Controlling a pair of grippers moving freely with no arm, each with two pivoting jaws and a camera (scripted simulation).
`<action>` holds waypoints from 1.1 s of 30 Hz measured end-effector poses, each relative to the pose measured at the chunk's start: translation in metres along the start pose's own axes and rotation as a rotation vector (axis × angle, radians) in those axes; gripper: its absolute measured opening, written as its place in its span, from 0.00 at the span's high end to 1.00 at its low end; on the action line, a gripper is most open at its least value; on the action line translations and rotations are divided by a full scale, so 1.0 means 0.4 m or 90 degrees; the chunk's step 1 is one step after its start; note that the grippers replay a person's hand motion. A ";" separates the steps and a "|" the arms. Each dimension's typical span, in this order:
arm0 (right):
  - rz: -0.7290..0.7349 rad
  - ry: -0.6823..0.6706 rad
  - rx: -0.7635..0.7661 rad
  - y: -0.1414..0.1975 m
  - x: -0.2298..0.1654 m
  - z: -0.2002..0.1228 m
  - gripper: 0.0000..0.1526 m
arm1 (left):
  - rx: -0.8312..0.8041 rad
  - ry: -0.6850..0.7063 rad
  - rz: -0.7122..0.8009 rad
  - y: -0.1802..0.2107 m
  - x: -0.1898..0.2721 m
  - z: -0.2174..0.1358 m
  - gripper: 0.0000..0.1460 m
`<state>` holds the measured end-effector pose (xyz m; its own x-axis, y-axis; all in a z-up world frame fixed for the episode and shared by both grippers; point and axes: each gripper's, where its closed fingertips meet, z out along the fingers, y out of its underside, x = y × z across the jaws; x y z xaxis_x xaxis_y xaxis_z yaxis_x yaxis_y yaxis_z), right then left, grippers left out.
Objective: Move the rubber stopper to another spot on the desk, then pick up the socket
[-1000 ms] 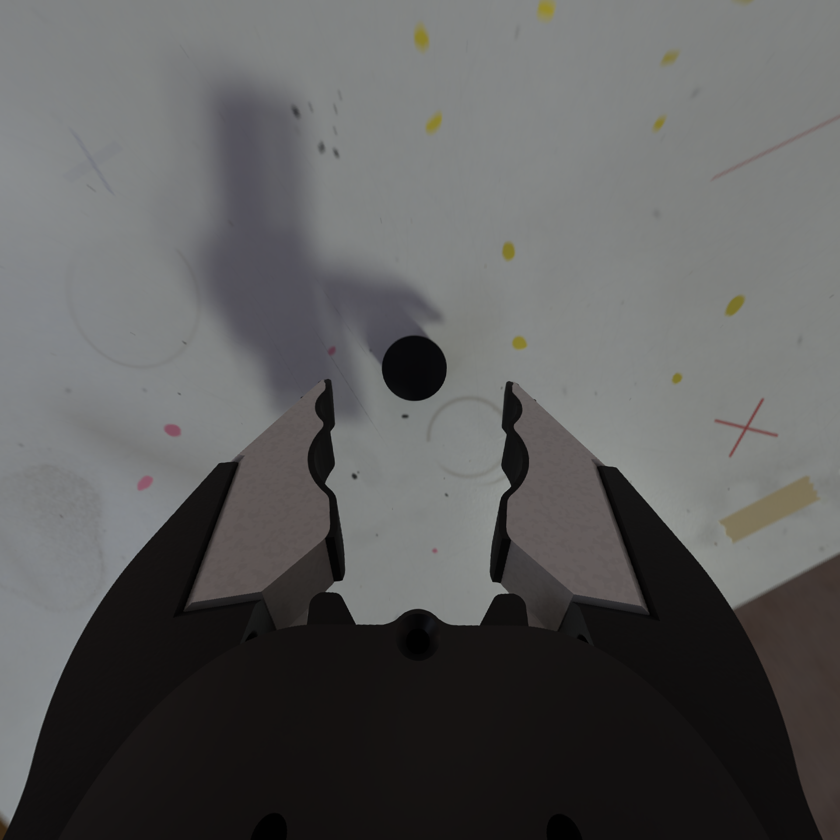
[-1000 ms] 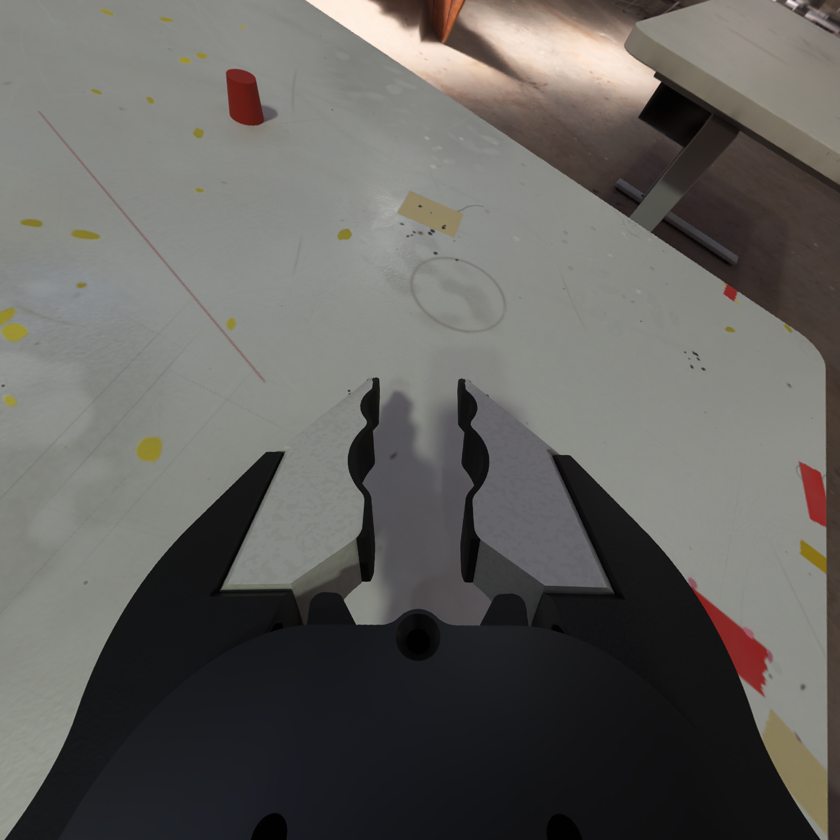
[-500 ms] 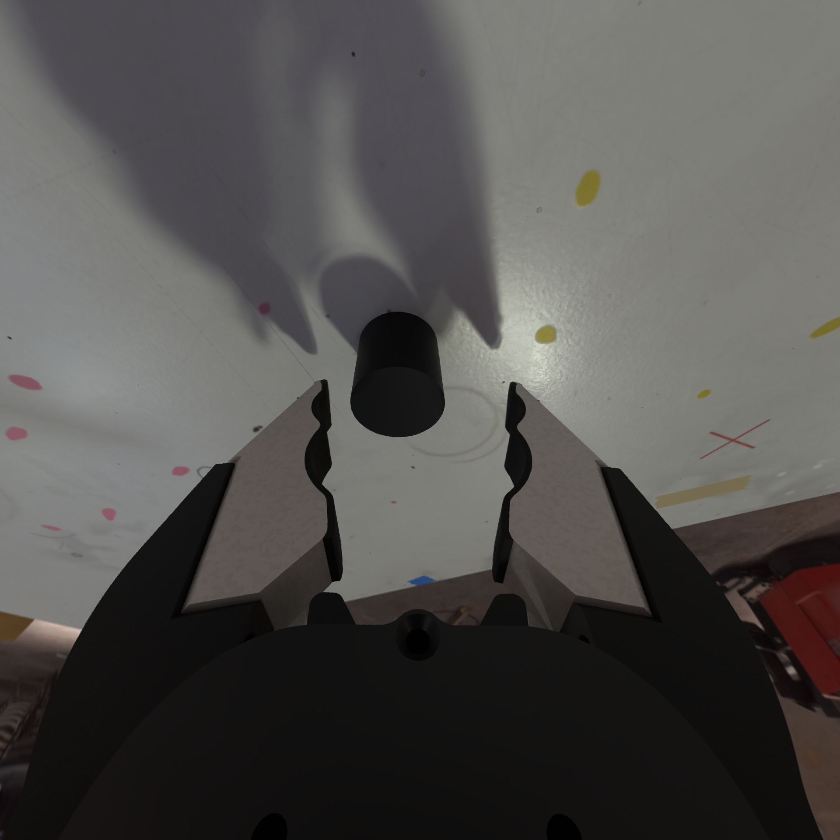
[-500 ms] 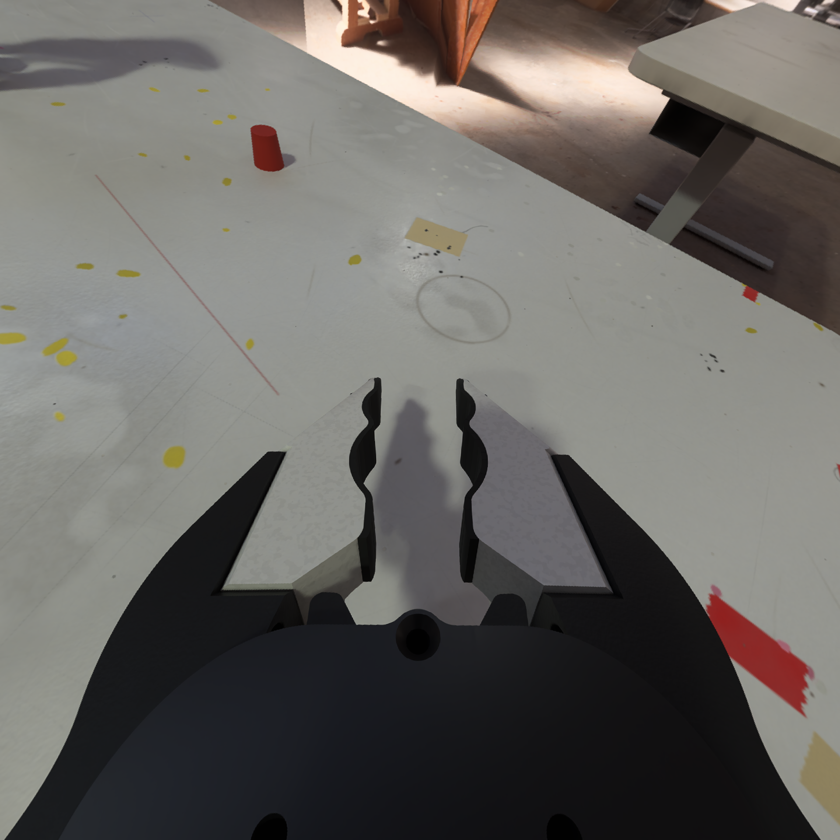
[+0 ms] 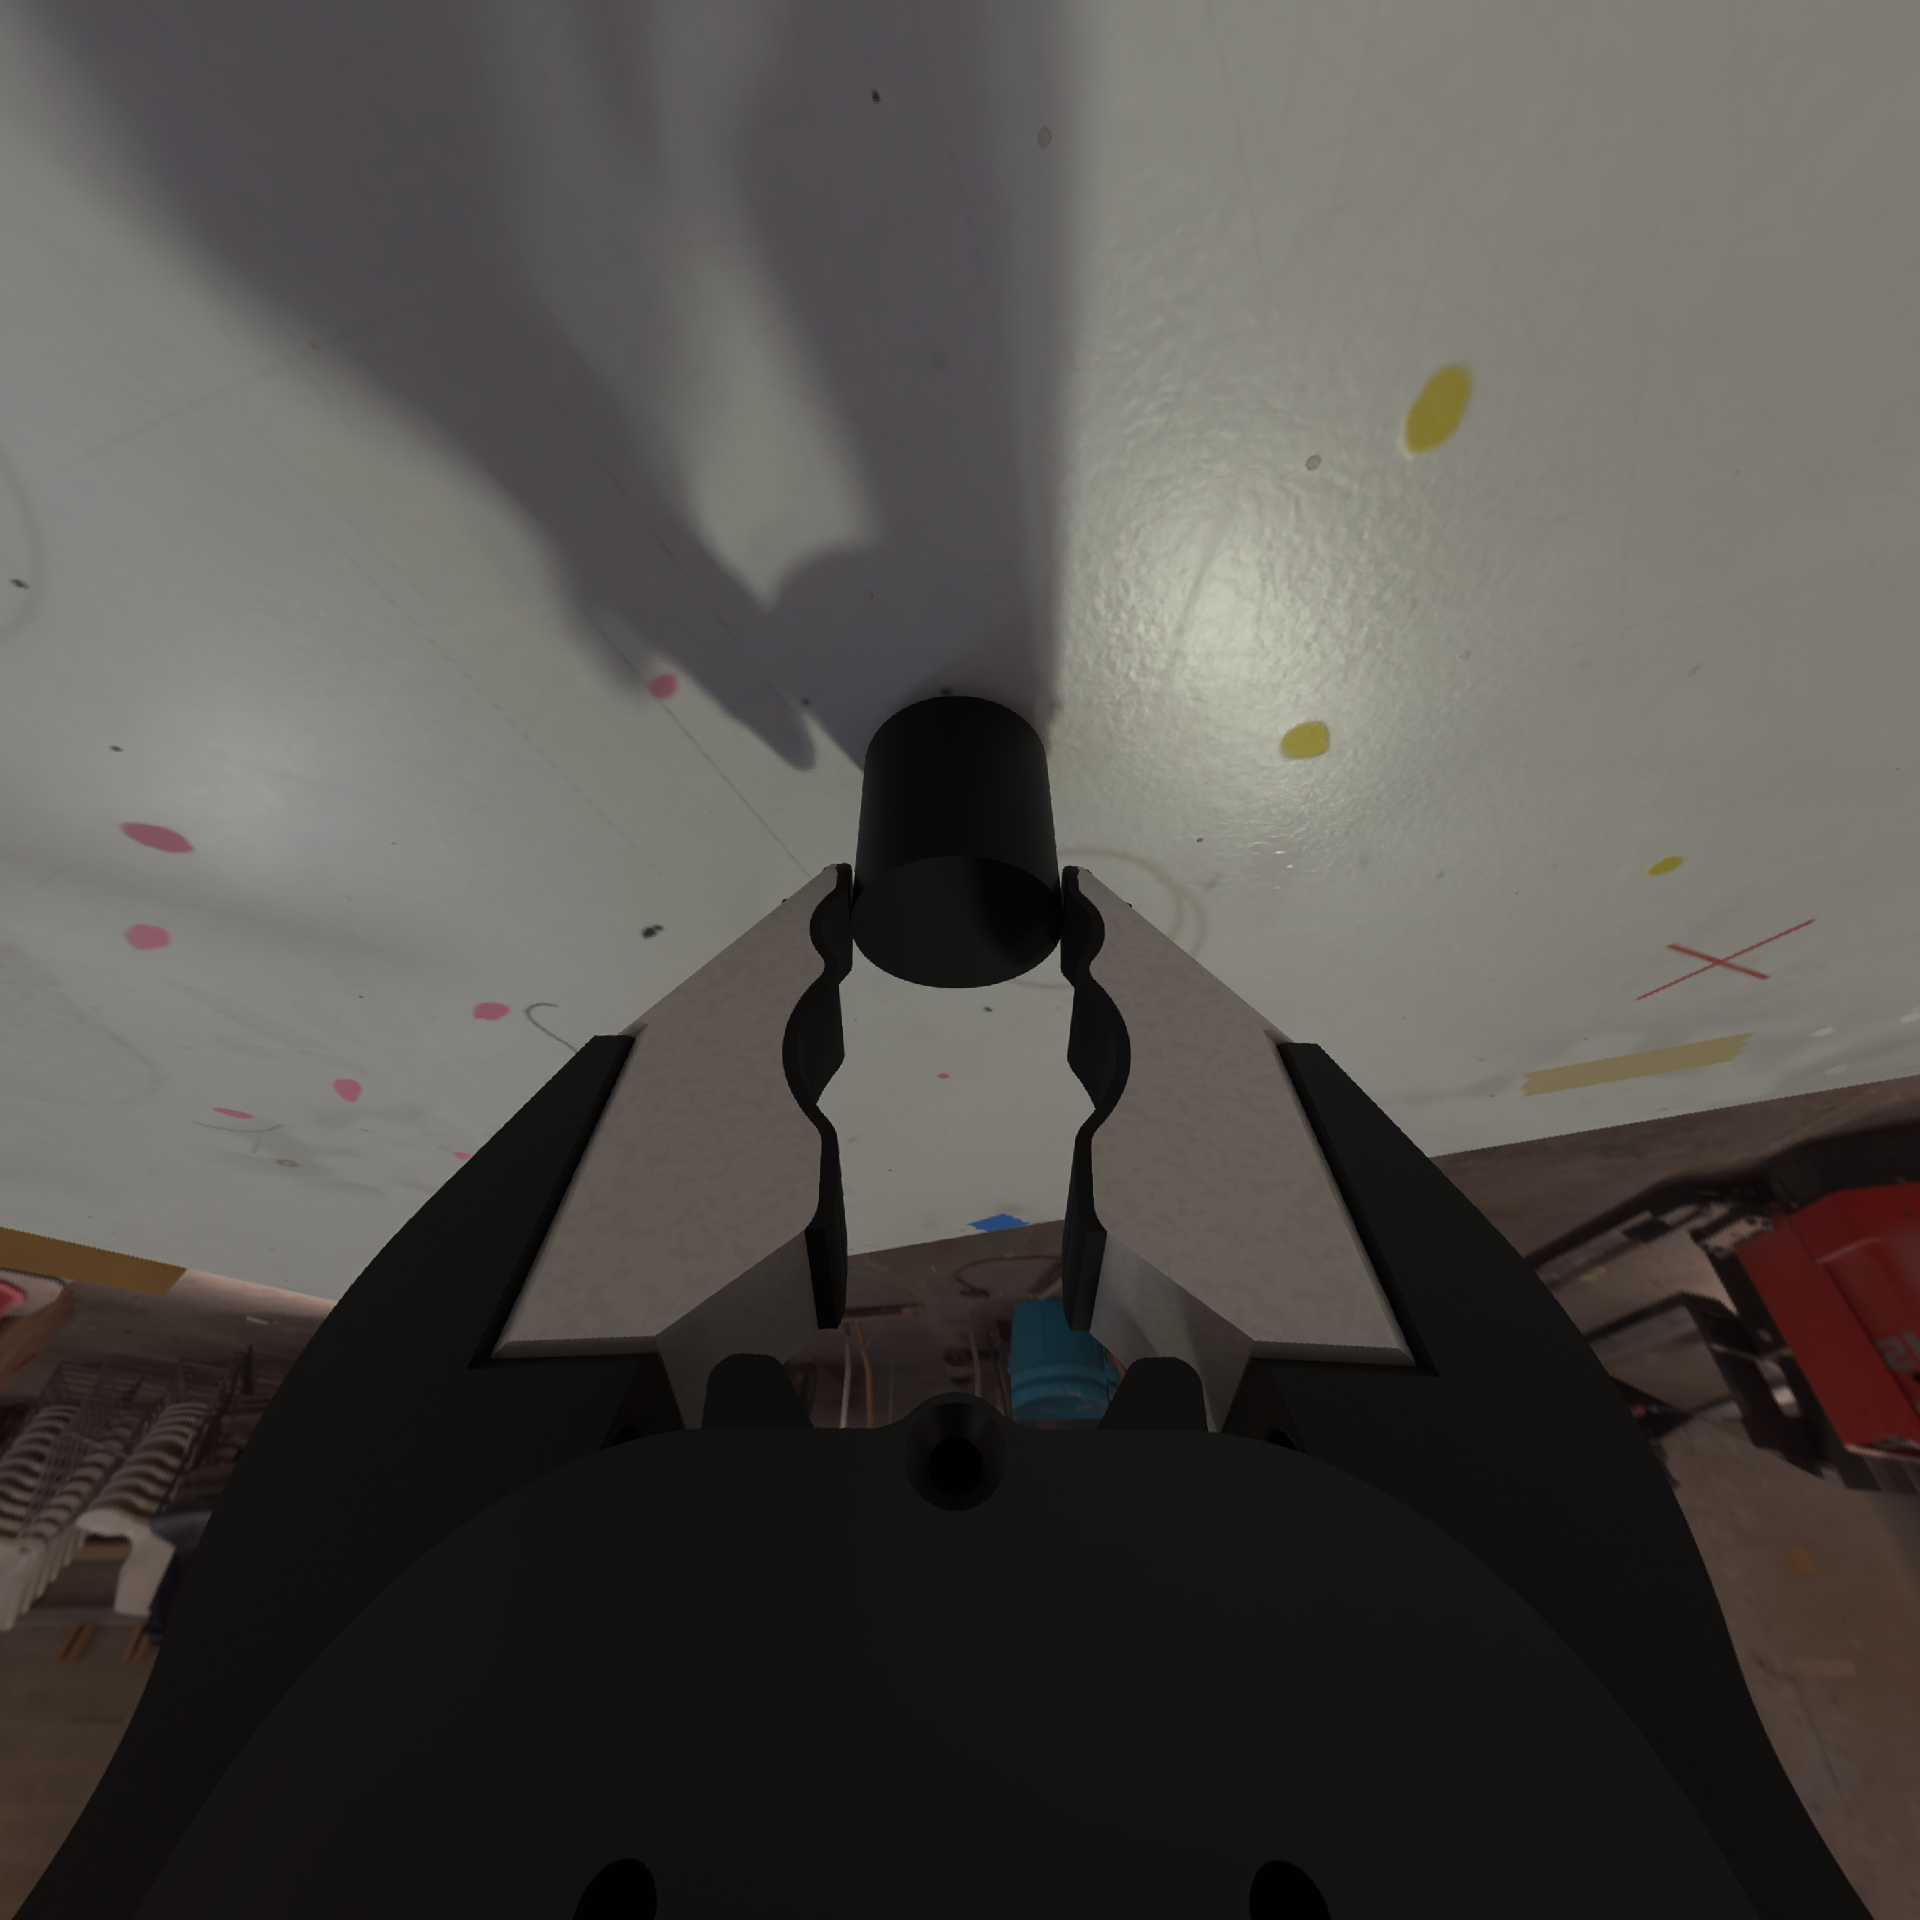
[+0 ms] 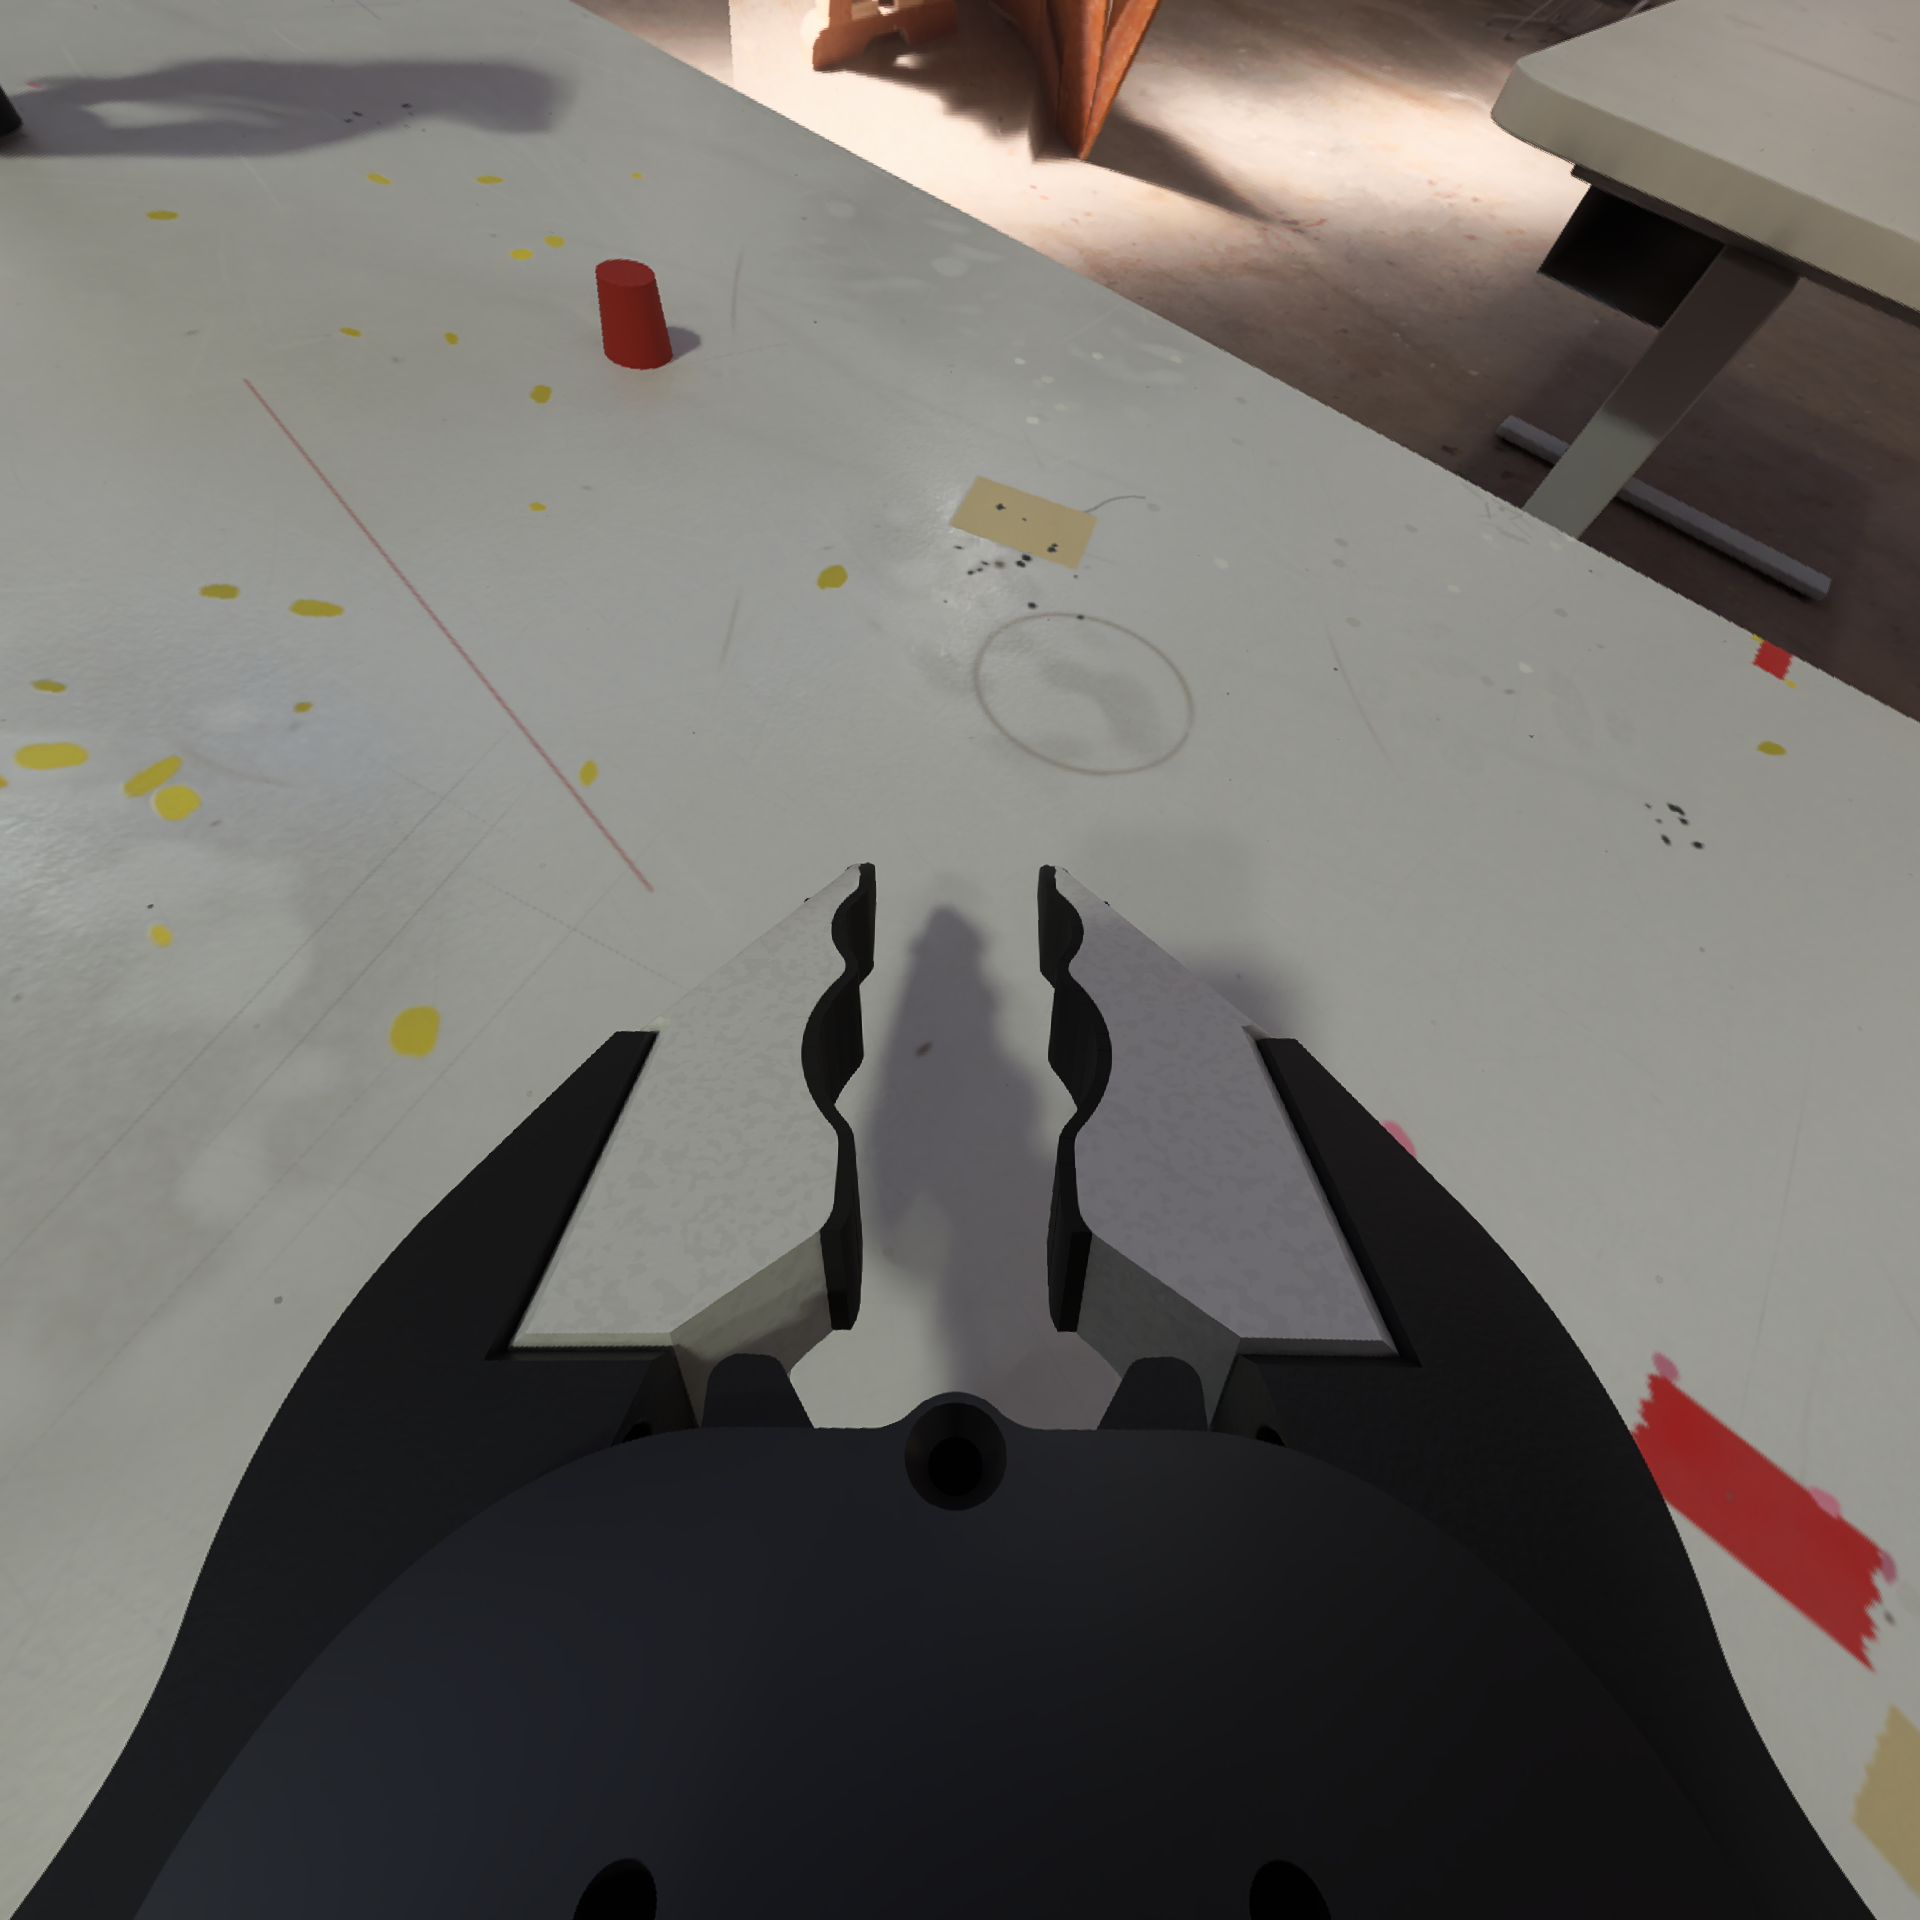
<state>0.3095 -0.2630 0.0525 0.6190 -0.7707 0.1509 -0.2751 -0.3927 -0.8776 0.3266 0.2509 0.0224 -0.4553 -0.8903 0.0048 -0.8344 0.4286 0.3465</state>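
In the left wrist view a black cylindrical piece (image 5: pixel 956 821) stands on the pale desk (image 5: pixel 1455 623), and its shadow meets its far end. My left gripper (image 5: pixel 956 883) has its two fingertips pressed against the cylinder's sides, shut on it. In the right wrist view a red tapered rubber stopper (image 6: pixel 632 315) stands upright at the far left of the desk (image 6: pixel 1351 935). My right gripper (image 6: pixel 956 878) hovers low over bare desk, well short of the stopper, with its jaws partly apart and nothing between them.
The desk carries yellow and pink paint spots, a thin red line (image 6: pixel 447 634), a pencilled ring (image 6: pixel 1083 694), tan tape (image 6: pixel 1023 520) and red tape (image 6: pixel 1756 1507). Its edge runs diagonally at the upper right, with floor and another table (image 6: pixel 1714 135) beyond.
My left gripper has moved in on the black cylinder and its fingers have closed onto its sides. The right gripper's view has shifted slightly, so the red stopper sits lower and more to the right.
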 end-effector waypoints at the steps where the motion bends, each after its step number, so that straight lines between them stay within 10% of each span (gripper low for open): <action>1: 0.001 -0.001 0.000 0.000 0.000 0.000 0.80 | 0.010 -0.002 0.001 -0.002 -0.002 -0.008 0.73; 17: -0.014 -0.001 0.003 -0.002 -0.006 -0.001 0.80 | 0.210 -0.029 0.014 0.032 -0.003 -0.176 0.73; 26: -0.024 -0.024 0.059 -0.026 -0.020 -0.022 0.81 | 0.552 0.107 0.140 -0.083 0.404 -0.415 0.73; 33: -0.037 -0.086 0.128 -0.049 -0.051 -0.053 0.82 | 0.415 0.210 0.211 -0.221 0.783 -0.255 0.73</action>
<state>0.2869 -0.2503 0.0764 0.7265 -0.6699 0.1531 -0.0927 -0.3163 -0.9441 0.2893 -0.0815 0.0891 -0.6812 -0.6568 0.3234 -0.7314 0.5915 -0.3393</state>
